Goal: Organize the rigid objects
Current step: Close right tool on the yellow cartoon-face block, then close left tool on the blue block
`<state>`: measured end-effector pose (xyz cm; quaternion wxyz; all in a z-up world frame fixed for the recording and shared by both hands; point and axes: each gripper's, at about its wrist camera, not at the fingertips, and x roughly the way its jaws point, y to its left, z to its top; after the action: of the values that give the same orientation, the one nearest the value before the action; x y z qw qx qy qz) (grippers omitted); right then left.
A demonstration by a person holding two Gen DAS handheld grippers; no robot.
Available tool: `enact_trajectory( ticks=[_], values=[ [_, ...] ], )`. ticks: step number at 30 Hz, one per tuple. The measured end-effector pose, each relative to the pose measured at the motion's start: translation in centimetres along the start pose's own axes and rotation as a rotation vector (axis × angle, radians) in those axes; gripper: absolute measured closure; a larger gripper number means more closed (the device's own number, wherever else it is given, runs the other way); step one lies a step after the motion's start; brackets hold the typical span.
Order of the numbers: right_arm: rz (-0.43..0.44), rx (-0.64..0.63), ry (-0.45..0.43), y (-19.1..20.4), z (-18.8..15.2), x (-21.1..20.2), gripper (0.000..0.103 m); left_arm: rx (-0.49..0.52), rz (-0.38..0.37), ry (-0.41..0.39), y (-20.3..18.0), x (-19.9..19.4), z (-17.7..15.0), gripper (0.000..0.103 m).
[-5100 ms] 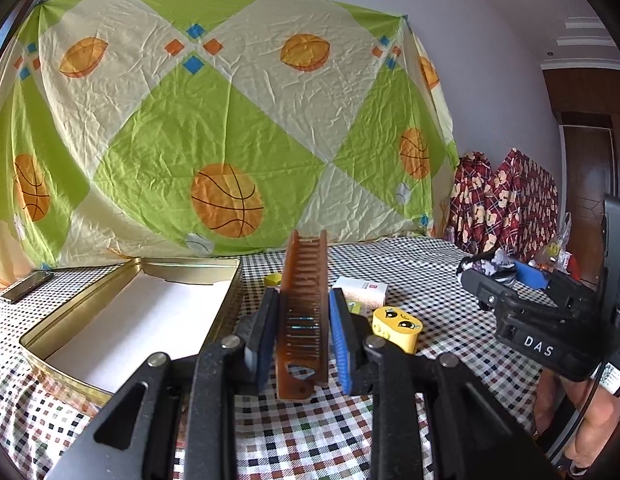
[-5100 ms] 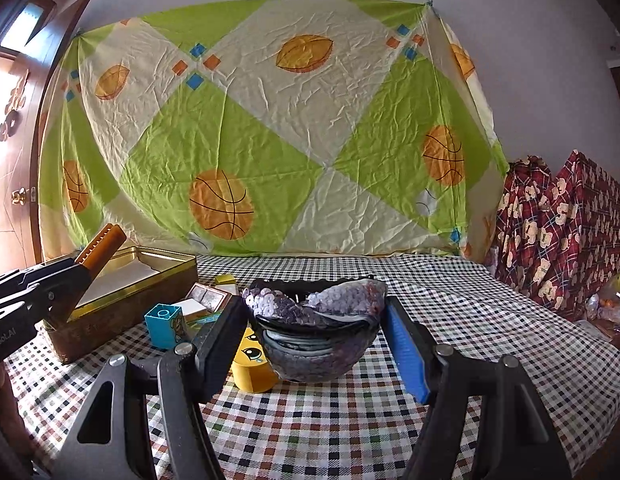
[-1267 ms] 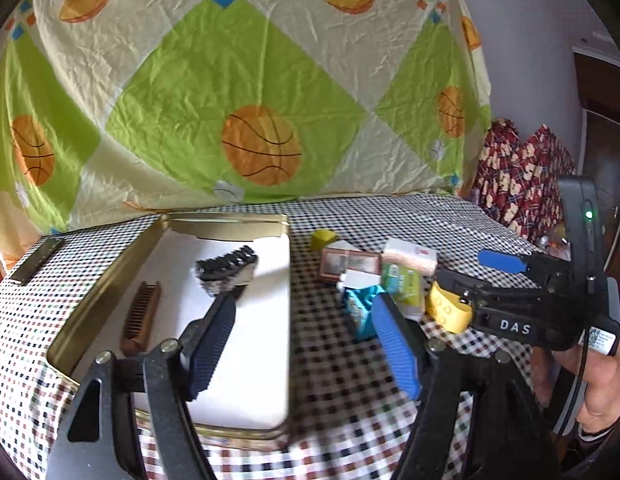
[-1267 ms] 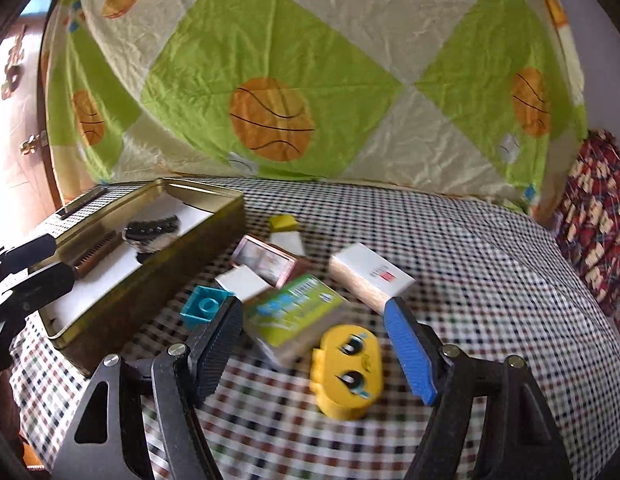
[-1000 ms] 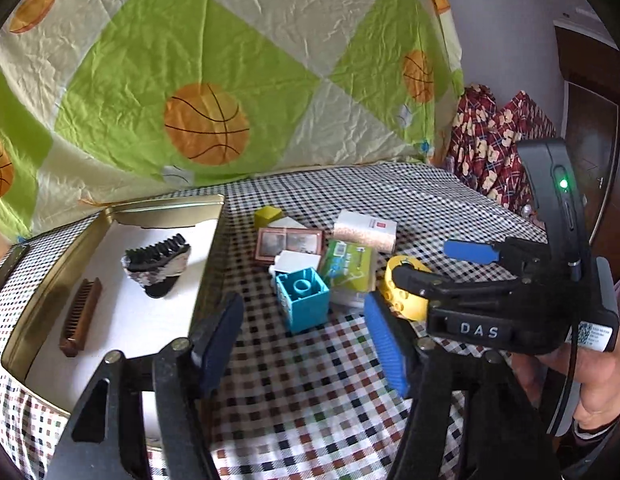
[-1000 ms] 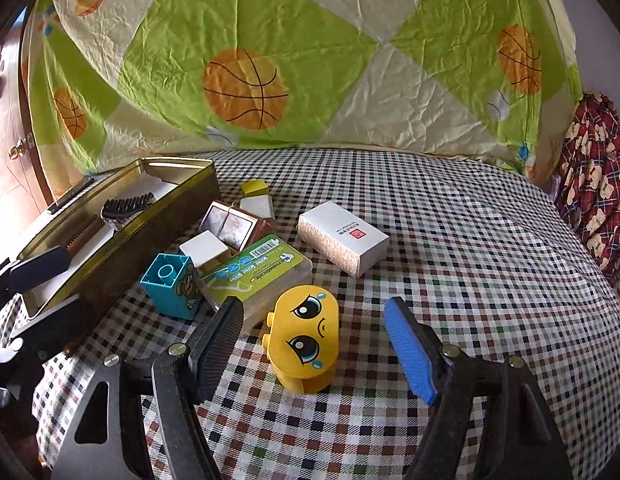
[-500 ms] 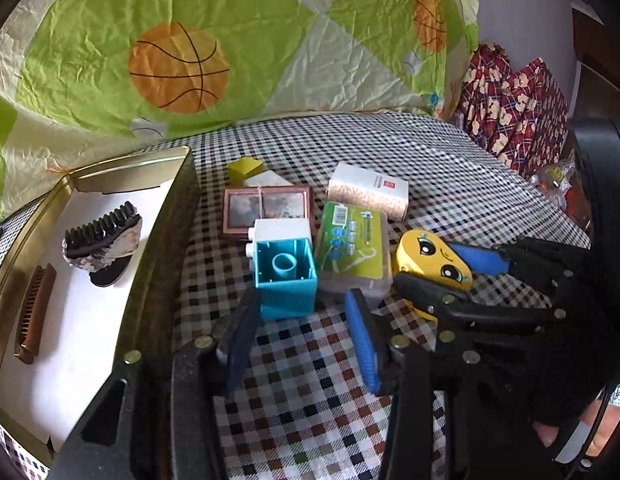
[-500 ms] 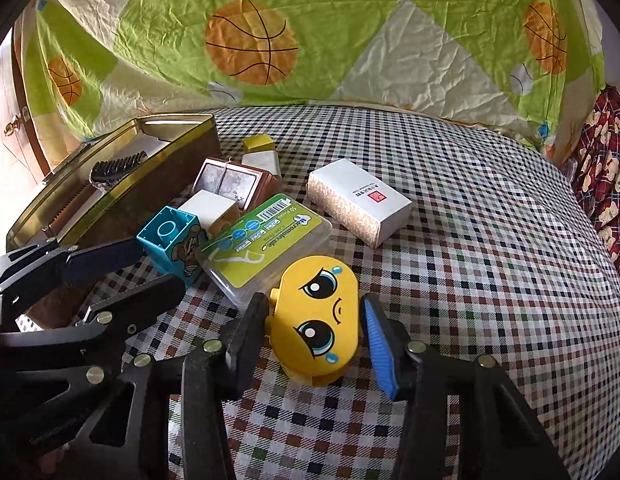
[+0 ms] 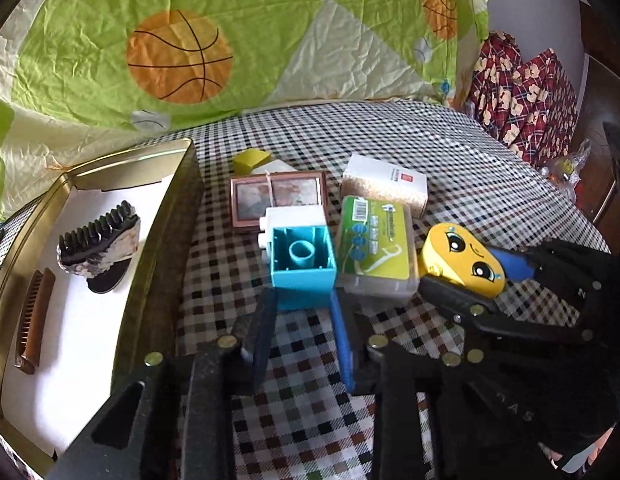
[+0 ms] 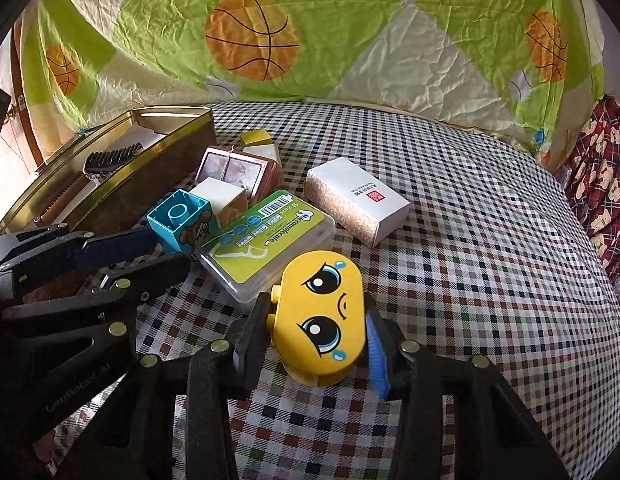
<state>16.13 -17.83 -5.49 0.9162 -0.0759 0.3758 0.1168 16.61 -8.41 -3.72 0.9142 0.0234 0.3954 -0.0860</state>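
A gold tin [image 9: 166, 216] at the left holds a brown comb [image 9: 34, 316] and a black hair clip [image 9: 98, 240]. My left gripper [image 9: 302, 308] has its fingers on both sides of the near end of a teal toy block [image 9: 302, 256], which rests on the checked cloth. My right gripper [image 10: 317, 320] is shut on a yellow face block [image 10: 321, 316], which also shows in the left wrist view [image 9: 461, 260]. The left gripper shows in the right wrist view [image 10: 150, 252] by the teal block [image 10: 182, 220].
A green floss box [image 9: 373, 248], a white carton [image 9: 385, 184], a small picture frame [image 9: 278, 196], a white block [image 9: 294, 216] and a yellow-green block [image 9: 252, 160] lie between the tin and the right gripper. A basketball sheet hangs behind.
Both grippers moved forward and down and narrowed. The left fingers now flank the teal block. The right fingers closed onto the yellow face block.
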Motion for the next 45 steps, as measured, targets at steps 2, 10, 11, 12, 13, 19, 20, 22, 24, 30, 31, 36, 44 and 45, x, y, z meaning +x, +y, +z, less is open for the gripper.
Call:
enact_trajectory(
  ticks=[2, 10, 11, 12, 13, 19, 20, 22, 24, 30, 31, 36, 44, 45],
  values=[
    [0.008, 0.0, -0.025, 0.0, -0.1, -0.5, 0.058, -0.001, -0.007, -0.003, 0.1, -0.1, 0.0, 0.091],
    [-0.018, -0.017, -0.1, 0.3, -0.2, -1.7, 0.058, 0.035, 0.011, -0.031, -0.5, -0.6, 0.1, 0.094],
    [-0.018, -0.018, -0.106, 0.3, -0.3, -1.9, 0.058, 0.033, 0.008, -0.031, -0.5, -0.6, 0.1, 0.095],
    [-0.02, -0.018, -0.111, 0.3, -0.3, -1.9, 0.058, 0.029, 0.005, -0.032, -0.4, -0.6, 0.1, 0.096],
    [-0.021, -0.017, -0.119, 0.3, -0.3, -2.1, 0.058, 0.027, 0.002, -0.033, -0.3, -0.6, 0.1, 0.096],
    [-0.03, -0.018, -0.153, 0.3, -0.4, -2.7, 0.058, 0.029, 0.005, -0.062, -0.5, -1.2, 0.1, 0.096],
    [-0.03, -0.019, -0.157, 0.3, -0.4, -2.7, 0.058, 0.031, 0.007, -0.07, -0.5, -1.3, 0.1, 0.096],
    [-0.03, -0.019, -0.164, 0.3, -0.4, -2.9, 0.058, 0.033, 0.009, -0.083, -0.5, -1.6, 0.1, 0.096],
    [-0.03, -0.019, -0.172, 0.3, -0.5, -3.0, 0.058, 0.03, 0.01, -0.099, -0.5, -1.9, 0.0, 0.096],
    [-0.022, -0.011, -0.211, 0.2, -0.7, -3.6, 0.058, 0.005, -0.007, -0.149, -0.1, -2.8, -0.1, 0.096],
    [-0.022, -0.008, -0.219, 0.1, -0.8, -3.8, 0.058, -0.002, -0.01, -0.157, 0.1, -3.0, -0.1, 0.096],
    [-0.017, -0.001, -0.249, -0.1, -0.9, -4.3, 0.058, -0.031, -0.035, -0.2, 0.7, -3.8, -0.3, 0.096],
    [-0.01, 0.008, -0.262, -0.2, -0.9, -4.4, 0.058, -0.041, -0.048, -0.217, 0.9, -4.1, -0.3, 0.096],
    [-0.01, 0.007, -0.26, -0.1, -0.8, -4.3, 0.058, -0.035, -0.045, -0.2, 0.7, -3.8, -0.2, 0.096]
  ],
)
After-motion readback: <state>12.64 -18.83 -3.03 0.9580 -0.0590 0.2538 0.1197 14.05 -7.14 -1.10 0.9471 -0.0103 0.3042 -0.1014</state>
